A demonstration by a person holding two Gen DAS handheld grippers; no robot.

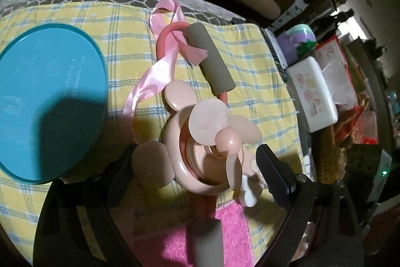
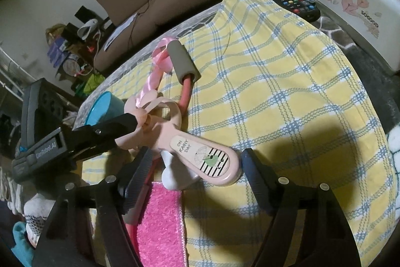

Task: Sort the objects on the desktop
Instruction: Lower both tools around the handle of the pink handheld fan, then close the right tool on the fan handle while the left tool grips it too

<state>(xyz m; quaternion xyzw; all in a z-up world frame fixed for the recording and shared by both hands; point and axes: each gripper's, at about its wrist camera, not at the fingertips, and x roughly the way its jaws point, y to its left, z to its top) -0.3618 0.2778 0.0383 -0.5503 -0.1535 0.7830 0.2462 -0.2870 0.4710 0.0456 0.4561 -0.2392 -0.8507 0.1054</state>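
Centrally, a pink fan (image 1: 200, 142) is seen lying on the checked cloth (image 1: 250, 61). Its head is straddled by the left gripper (image 1: 197, 167), jaws wide, contact unclear. Its handle (image 2: 207, 159) is flanked by the right gripper (image 2: 197, 164), jaws apart. A teal lid (image 1: 47, 96) is found at nine o'clock.

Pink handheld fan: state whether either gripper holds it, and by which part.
Neither clearly holds the pink mouse-eared handheld fan. The left gripper straddles its round head, the right gripper its flat handle; whether the jaws press on it cannot be told.
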